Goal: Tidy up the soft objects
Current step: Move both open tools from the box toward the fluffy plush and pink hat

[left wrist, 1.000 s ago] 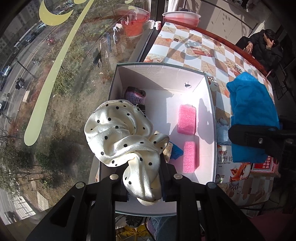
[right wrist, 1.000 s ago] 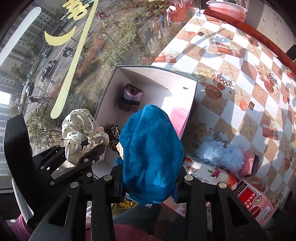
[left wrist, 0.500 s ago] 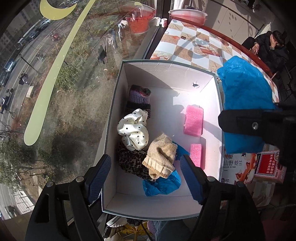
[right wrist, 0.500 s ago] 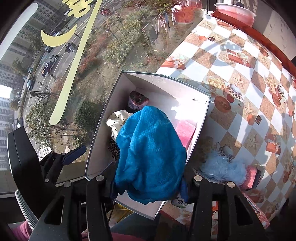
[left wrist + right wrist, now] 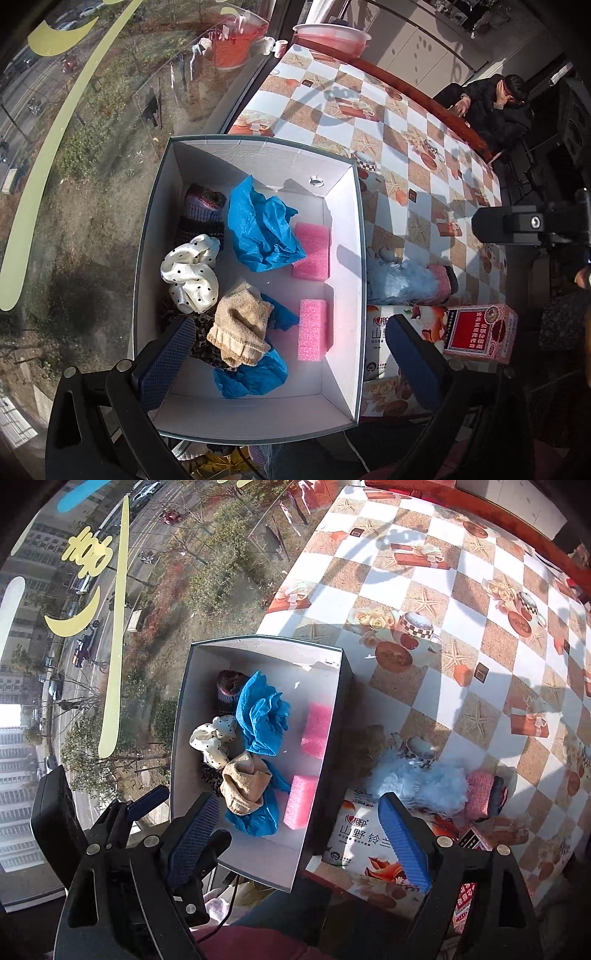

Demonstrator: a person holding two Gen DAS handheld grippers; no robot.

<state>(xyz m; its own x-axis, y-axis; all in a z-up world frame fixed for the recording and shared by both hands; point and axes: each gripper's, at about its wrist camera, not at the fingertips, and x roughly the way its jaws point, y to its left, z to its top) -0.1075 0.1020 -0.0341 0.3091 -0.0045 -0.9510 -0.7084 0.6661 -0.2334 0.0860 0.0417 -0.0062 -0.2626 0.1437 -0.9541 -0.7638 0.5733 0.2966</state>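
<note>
While both tongs (image 5: 288,354) (image 5: 299,834) spread empty, opening, the box (image 5: 354,258) floor's right side lies bare.

We see a checkered-cloth table (image 5: 461,602) bearing an open white cardboard box (image 5: 343,280), a fluffy pale-blue cloth (image 5: 421,779) and printed cartons (image 5: 480,332).

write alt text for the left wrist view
An open white box on a checkered table holds blue cloth, a polka-dot scrunchie, a beige sock and two pink sponges. The left gripper hangs above, empty, jaws opening.
</note>
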